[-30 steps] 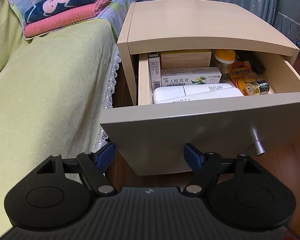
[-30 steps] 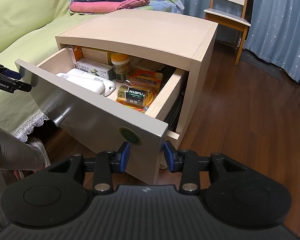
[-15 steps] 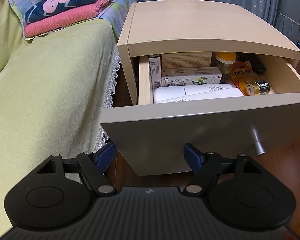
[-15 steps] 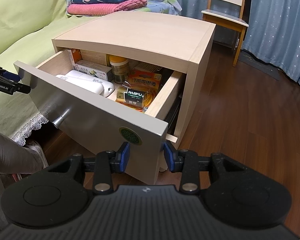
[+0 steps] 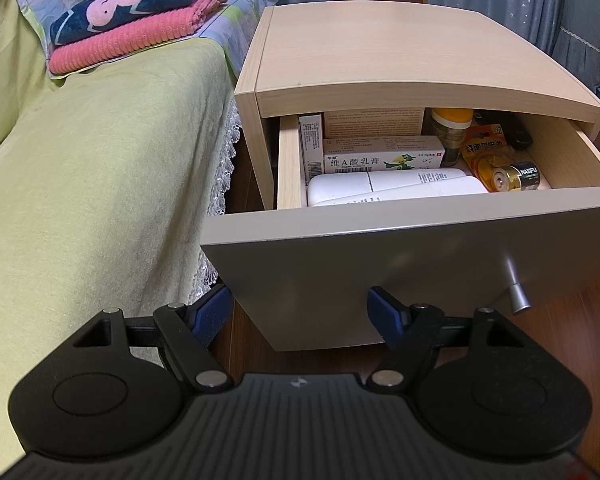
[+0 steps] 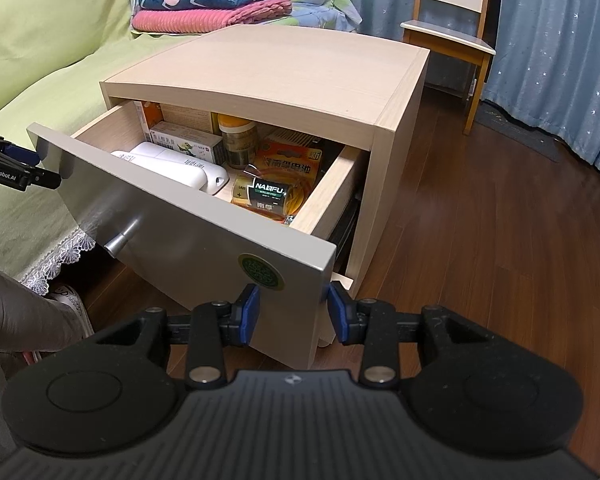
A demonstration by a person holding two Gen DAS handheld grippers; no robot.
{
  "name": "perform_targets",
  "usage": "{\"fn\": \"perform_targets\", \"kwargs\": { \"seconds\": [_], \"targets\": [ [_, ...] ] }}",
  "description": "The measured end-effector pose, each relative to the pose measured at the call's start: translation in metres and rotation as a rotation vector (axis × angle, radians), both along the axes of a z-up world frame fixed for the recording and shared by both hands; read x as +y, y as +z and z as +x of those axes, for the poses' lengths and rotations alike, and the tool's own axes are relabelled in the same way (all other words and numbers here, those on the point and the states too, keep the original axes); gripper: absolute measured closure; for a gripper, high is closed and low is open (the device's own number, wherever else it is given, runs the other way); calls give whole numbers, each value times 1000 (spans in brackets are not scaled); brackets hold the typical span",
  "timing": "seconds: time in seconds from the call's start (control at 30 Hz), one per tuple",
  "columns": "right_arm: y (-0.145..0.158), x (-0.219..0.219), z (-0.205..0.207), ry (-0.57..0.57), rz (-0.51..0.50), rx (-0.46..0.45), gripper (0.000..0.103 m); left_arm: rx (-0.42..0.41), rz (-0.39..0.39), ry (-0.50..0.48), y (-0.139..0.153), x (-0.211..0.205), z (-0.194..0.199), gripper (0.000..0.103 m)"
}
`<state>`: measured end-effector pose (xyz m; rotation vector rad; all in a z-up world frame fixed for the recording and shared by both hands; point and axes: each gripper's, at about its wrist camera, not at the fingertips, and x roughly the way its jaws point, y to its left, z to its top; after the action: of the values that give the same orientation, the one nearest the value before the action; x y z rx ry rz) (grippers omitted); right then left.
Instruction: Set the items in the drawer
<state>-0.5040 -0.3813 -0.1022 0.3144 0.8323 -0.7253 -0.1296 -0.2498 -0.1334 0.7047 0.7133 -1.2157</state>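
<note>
The nightstand (image 5: 400,52) (image 6: 280,68) has its drawer pulled partly out, grey drawer front (image 5: 380,272) (image 6: 180,232) toward me. Inside lie white tubes (image 5: 380,188) (image 6: 168,168), an ointment box (image 5: 380,160) (image 6: 184,146), a yellow-lidded jar (image 5: 452,128) (image 6: 240,140) and a battery pack (image 5: 512,176) (image 6: 268,192). My left gripper (image 5: 298,312) is open at the front's lower left corner and holds nothing. It also shows as the left gripper (image 6: 20,168) at that panel's left edge. My right gripper (image 6: 294,312) is open, its fingers astride the lower right corner.
A bed with a green cover (image 5: 80,180) runs along the left, folded towels (image 5: 132,20) on it. A metal knob (image 5: 514,284) (image 6: 120,238) sticks out of the drawer front. A wooden chair (image 6: 448,36) stands behind. Wood floor (image 6: 480,240) spreads right. A person's leg (image 6: 16,312) is lower left.
The drawer has slid a little further into the nightstand, so less of its contents shows. Both grippers stayed at the drawer front's lower corners.
</note>
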Motion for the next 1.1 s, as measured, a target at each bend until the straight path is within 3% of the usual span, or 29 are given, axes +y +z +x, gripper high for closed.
{"fn": "perform_targets", "kwargs": {
  "seconds": [0.6,0.8,0.93,1.1],
  "targets": [
    [-2,-1,0,-36,-13,-22,69,1,-6,23,-2,0,0,27],
    [0,7,-6,-121,-8,-85,67,-3,-12,37,1,7,-4,27],
    [8,24,-15,-224,-54,-96,54,-3,-27,68,9,23,-10,27],
    [6,50,-13,-284,1,-175,53,46,-29,105,14,36,-28,27]
  ]
}}
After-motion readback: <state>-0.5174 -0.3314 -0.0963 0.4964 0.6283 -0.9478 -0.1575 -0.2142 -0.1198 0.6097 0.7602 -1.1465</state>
